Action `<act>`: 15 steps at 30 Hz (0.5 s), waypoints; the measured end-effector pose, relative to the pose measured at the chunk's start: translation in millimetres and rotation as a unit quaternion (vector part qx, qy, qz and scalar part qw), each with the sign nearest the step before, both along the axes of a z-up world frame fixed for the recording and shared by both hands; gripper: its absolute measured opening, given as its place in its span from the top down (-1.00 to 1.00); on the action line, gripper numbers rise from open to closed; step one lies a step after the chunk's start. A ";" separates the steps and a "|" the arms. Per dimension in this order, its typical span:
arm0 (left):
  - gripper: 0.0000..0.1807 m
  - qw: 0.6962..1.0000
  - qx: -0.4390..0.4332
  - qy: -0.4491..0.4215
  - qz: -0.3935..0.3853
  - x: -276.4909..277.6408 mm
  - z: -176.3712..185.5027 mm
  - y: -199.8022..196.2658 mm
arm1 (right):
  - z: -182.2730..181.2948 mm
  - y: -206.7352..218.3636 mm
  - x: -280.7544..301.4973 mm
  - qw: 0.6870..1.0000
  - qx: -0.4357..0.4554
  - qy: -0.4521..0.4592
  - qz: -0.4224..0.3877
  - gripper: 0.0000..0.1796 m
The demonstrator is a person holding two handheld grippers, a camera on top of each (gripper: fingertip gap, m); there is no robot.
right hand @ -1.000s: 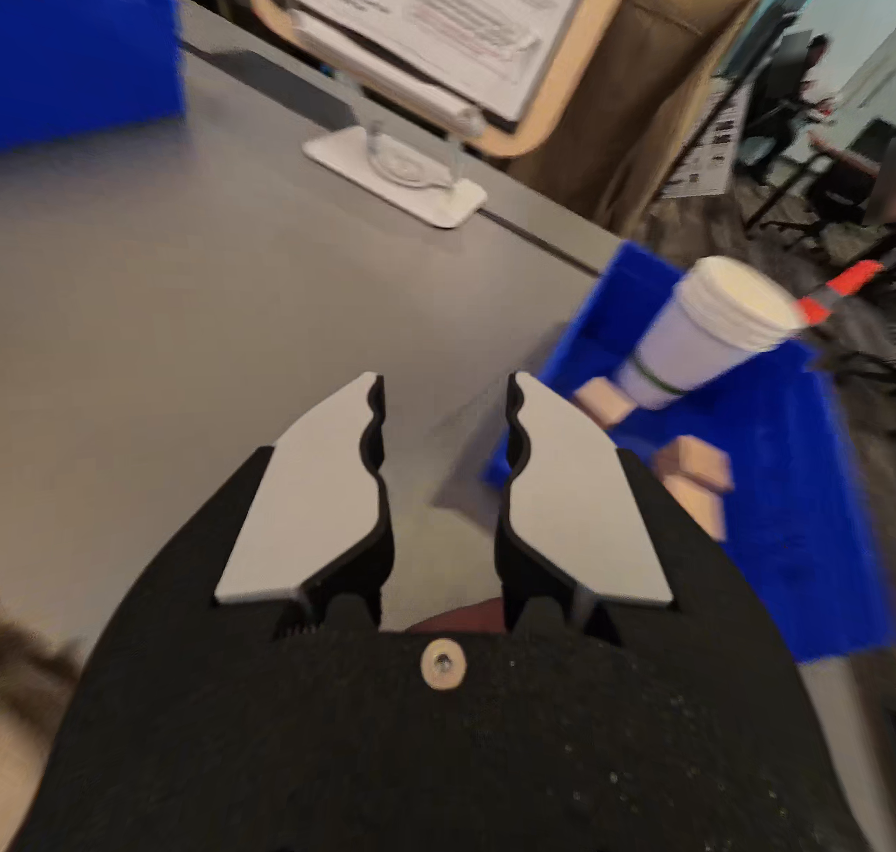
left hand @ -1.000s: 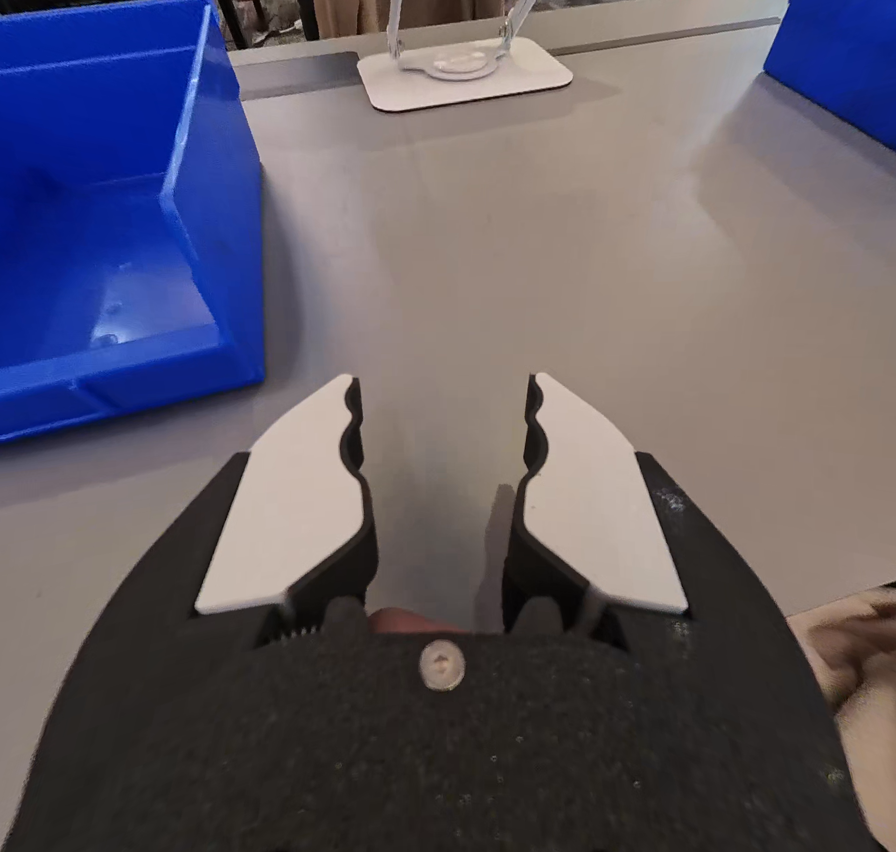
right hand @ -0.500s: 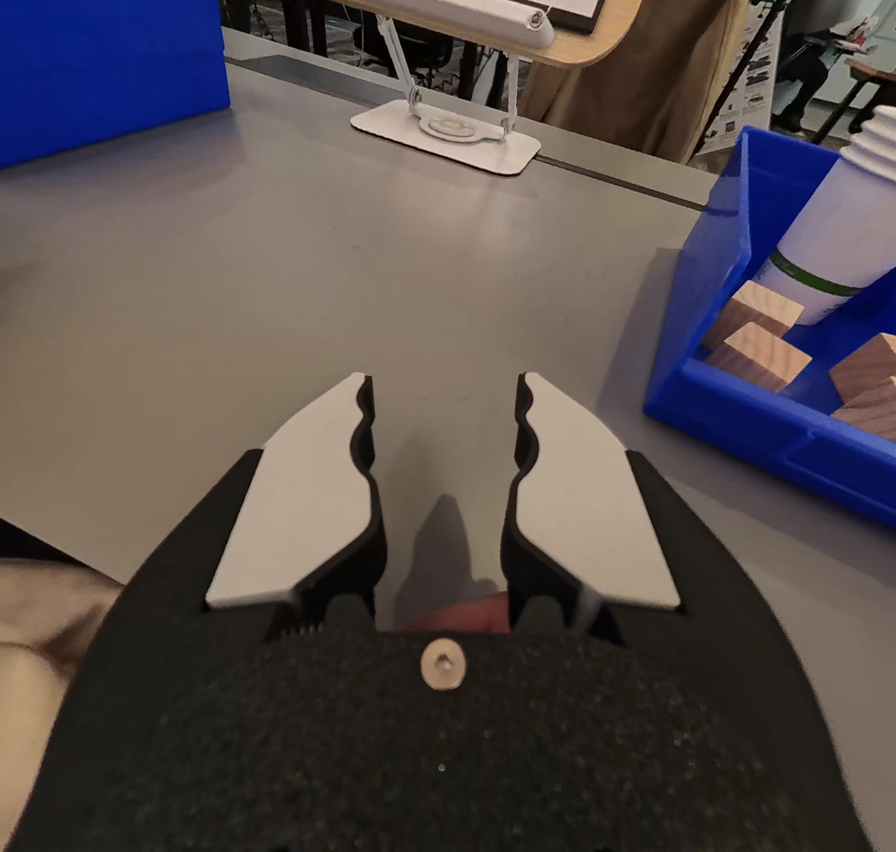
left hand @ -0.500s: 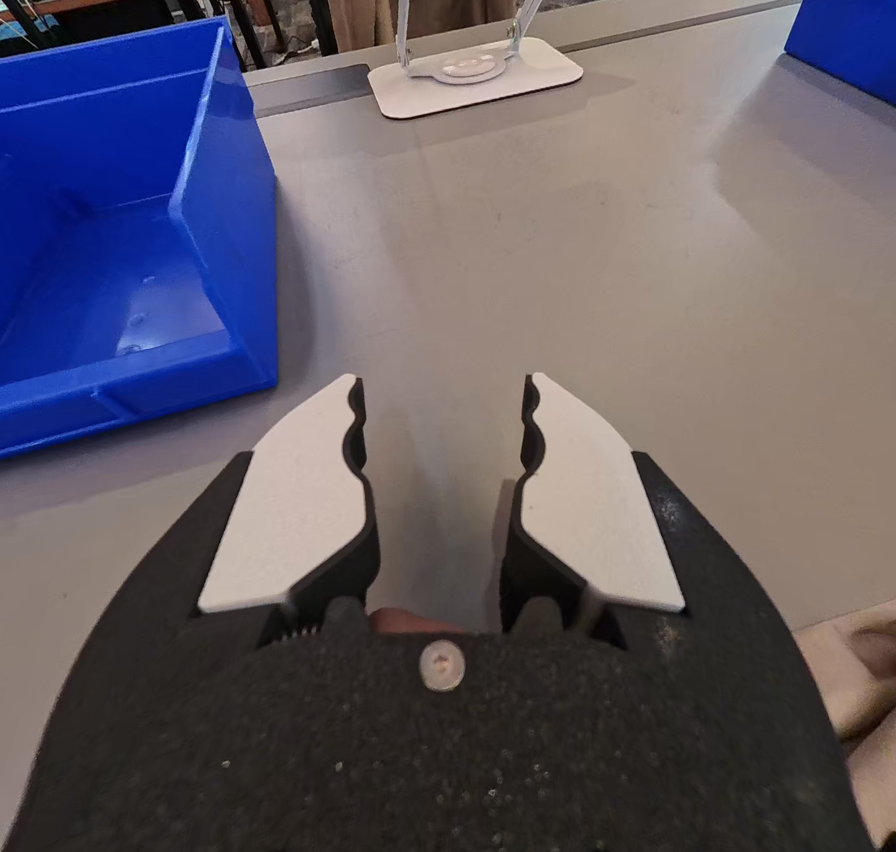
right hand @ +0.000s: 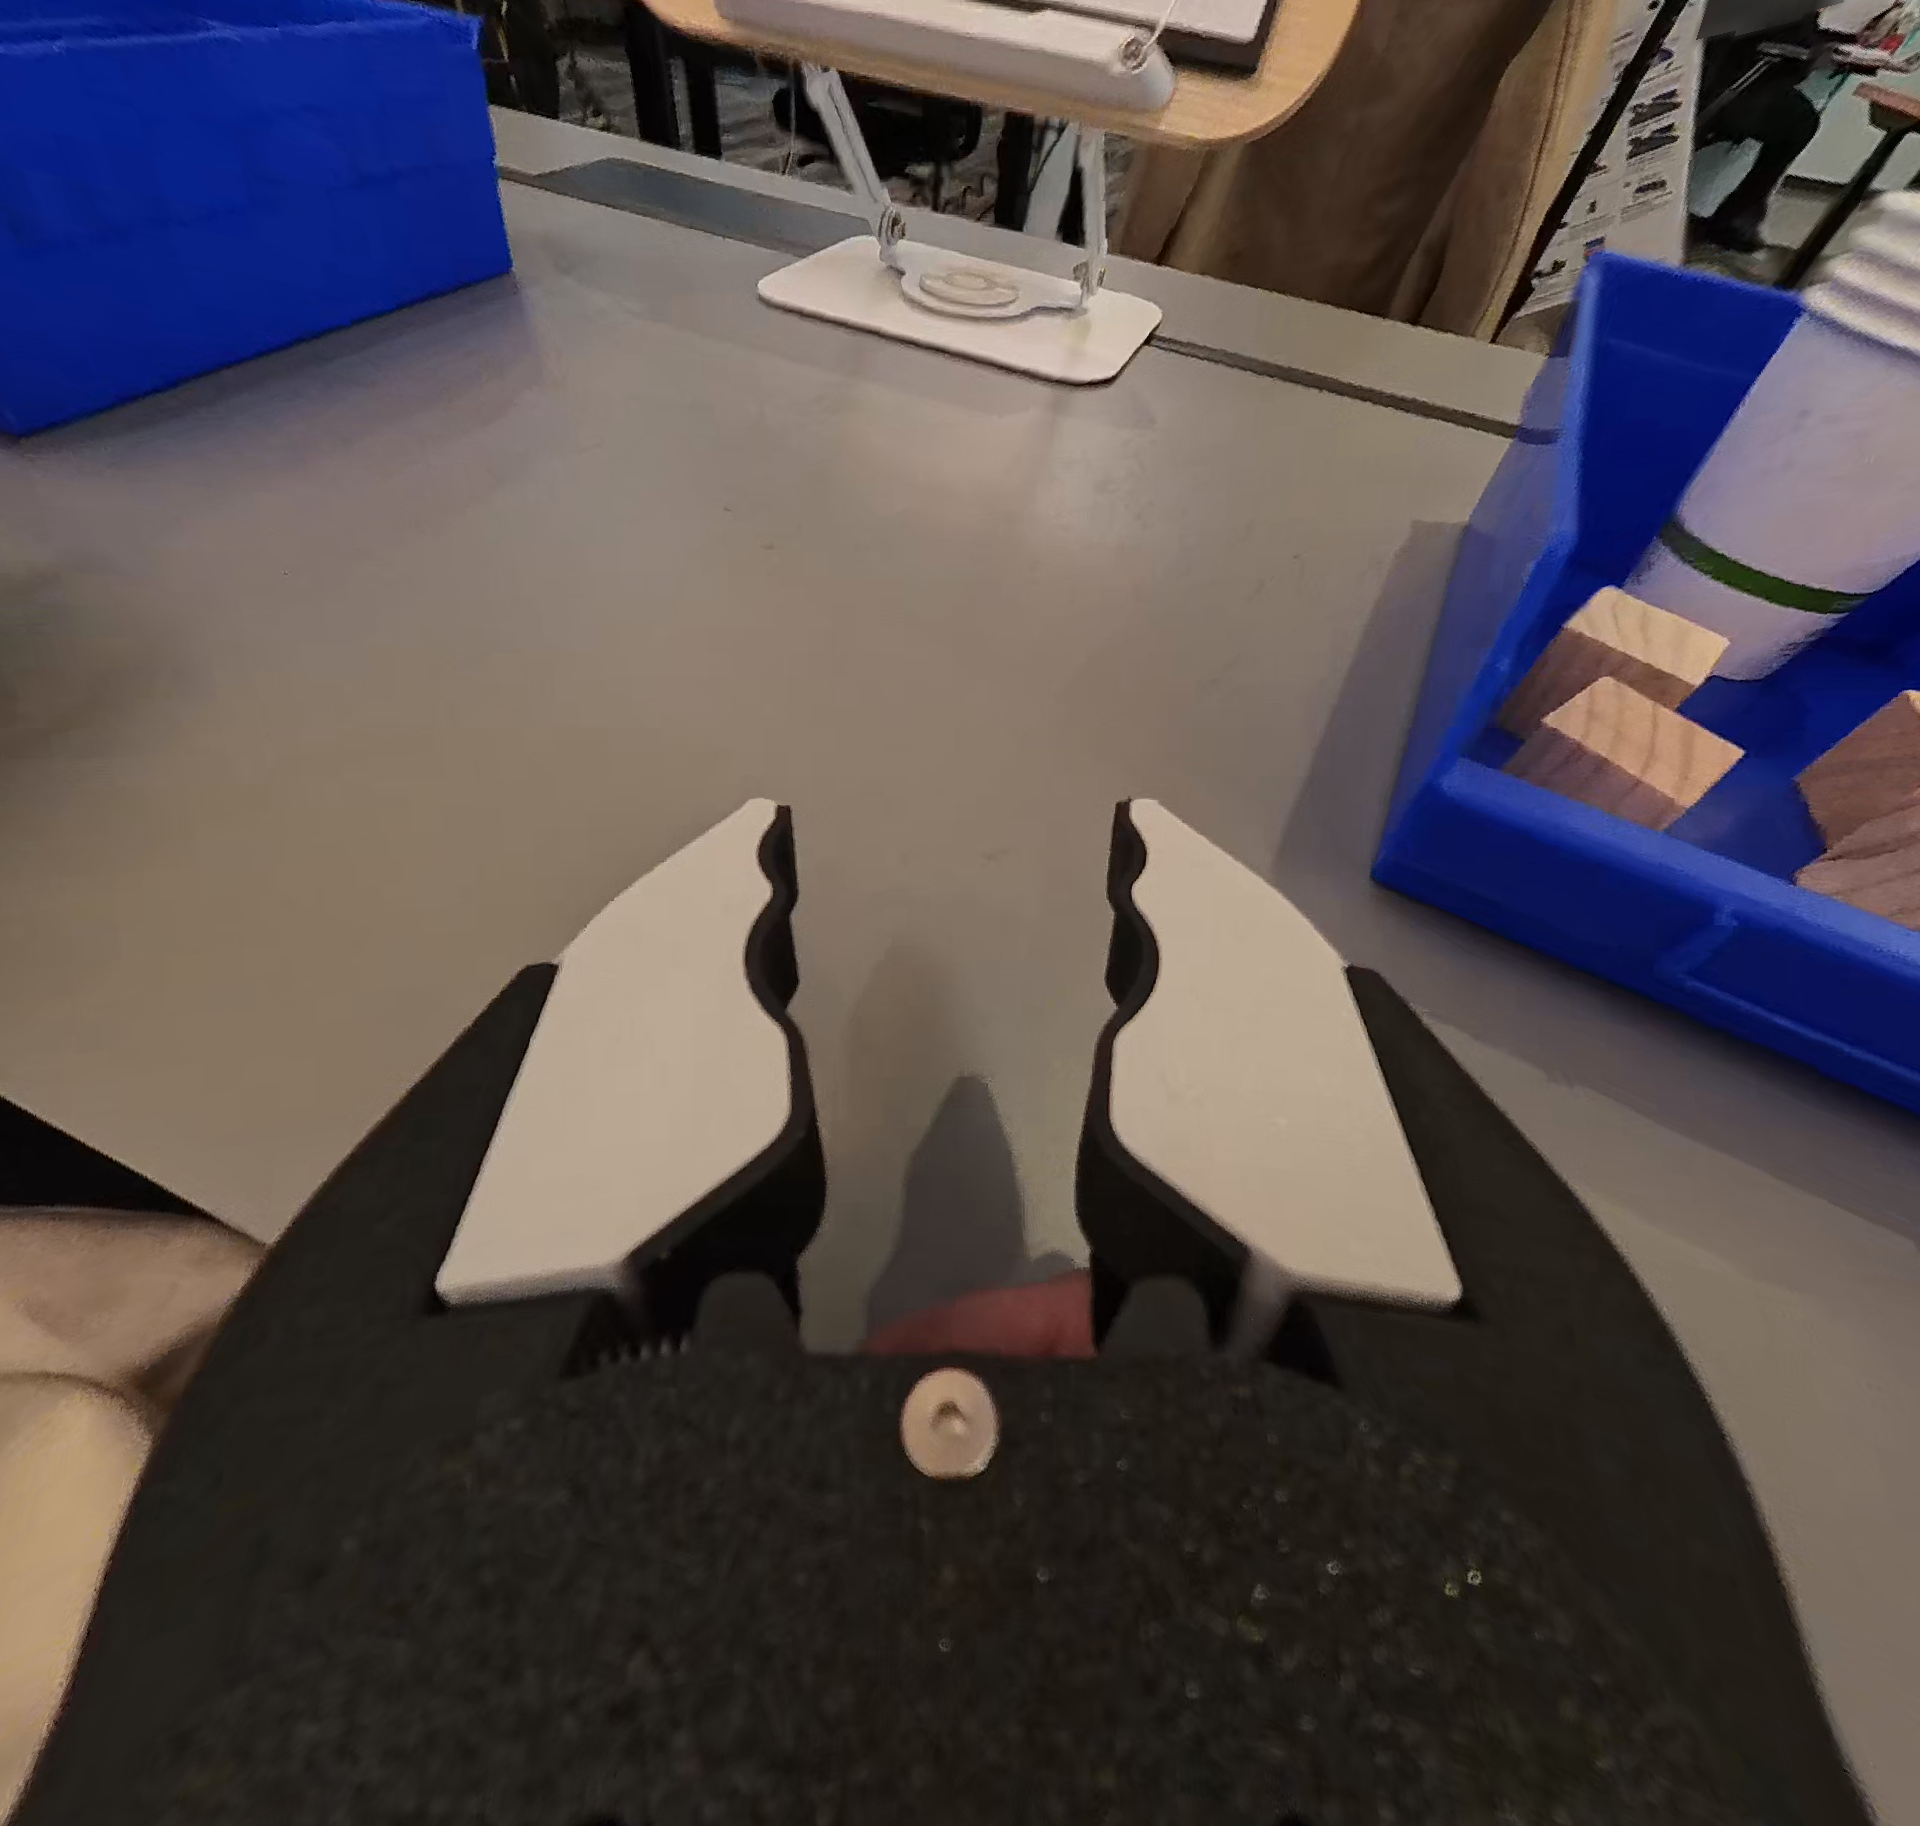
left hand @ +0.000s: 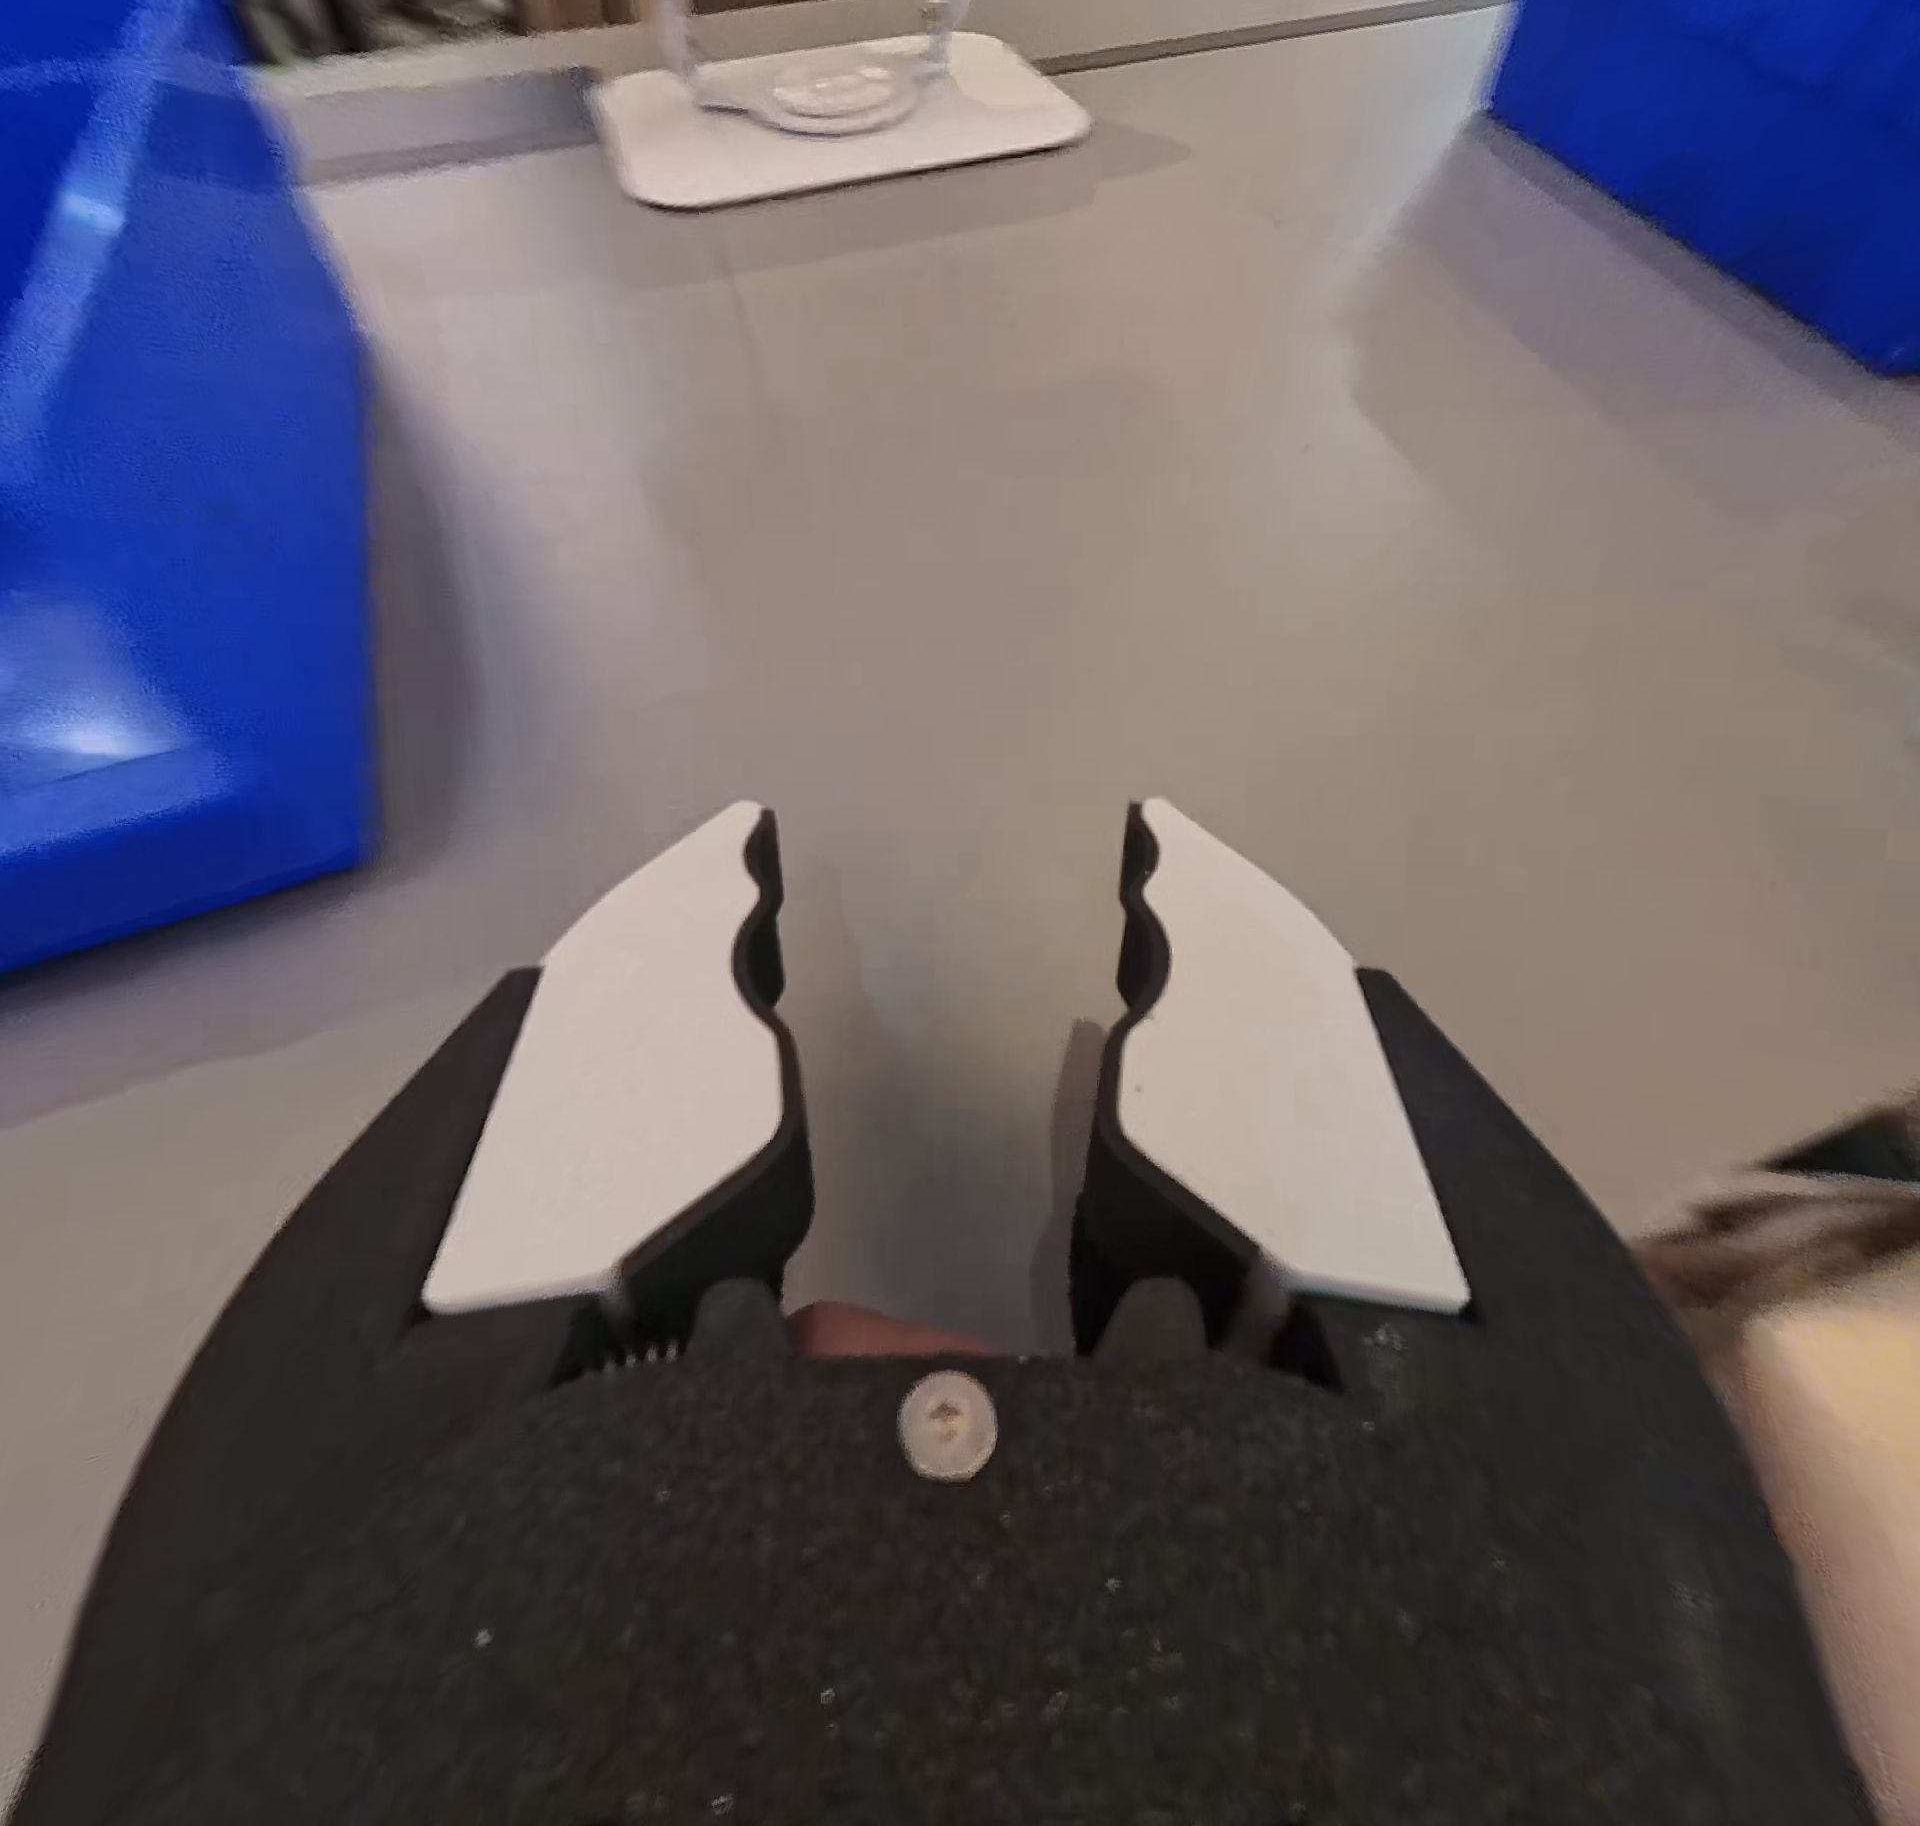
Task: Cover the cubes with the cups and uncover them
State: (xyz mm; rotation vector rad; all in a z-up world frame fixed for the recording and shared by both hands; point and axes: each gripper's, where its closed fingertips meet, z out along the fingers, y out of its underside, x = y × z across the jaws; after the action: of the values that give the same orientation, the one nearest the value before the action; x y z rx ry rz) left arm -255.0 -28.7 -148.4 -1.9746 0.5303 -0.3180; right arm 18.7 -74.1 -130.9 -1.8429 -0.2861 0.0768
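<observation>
the left tongs (left hand: 951, 820) hang released over the bare grey tabletop (left hand: 1039, 529), holding nothing, with an open blue plastic bin (left hand: 187, 550) to their left. the right tongs (right hand: 951, 815) are likewise spread apart and hold nothing. to their right, a second blue plastic bin (right hand: 1621, 903) holds pale square wooden cubes (right hand: 1626, 753) and a leaning stack of white paper cups (right hand: 1797, 488) with a green band. a white flat stand base (right hand: 966, 311) sits at the far edge.
</observation>
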 end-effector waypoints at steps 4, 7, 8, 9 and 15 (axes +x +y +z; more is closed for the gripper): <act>0.24 0.994 -0.031 -0.022 -0.106 108.8 14.9 -18.8 | 22.5 -3.7 39.8 0.998 0.034 -0.002 -0.046 0.35; 0.24 0.988 -0.011 -0.031 -0.153 209.9 32.1 -15.9 | 38.5 -7.5 92.0 0.993 0.054 0.004 -0.105 0.36; 0.23 0.985 -0.018 -0.035 -0.170 245.4 34.3 -15.3 | 43.0 -9.3 110.8 0.990 0.058 0.014 -0.125 0.36; 0.22 0.982 -0.024 -0.040 -0.185 280.1 34.8 -14.4 | 47.4 -11.2 129.0 0.987 0.065 0.028 -0.144 0.36; 0.18 0.986 -0.072 -0.011 -0.149 388.5 1.9 26.5 | 42.1 -19.0 209.7 0.967 0.072 0.075 -0.235 0.38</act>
State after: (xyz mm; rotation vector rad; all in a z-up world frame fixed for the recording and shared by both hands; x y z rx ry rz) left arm 133.5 -2.2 -146.5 -2.0278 0.8118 -0.5777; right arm 228.3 -93.1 -88.8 -1.7056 0.2486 -0.1303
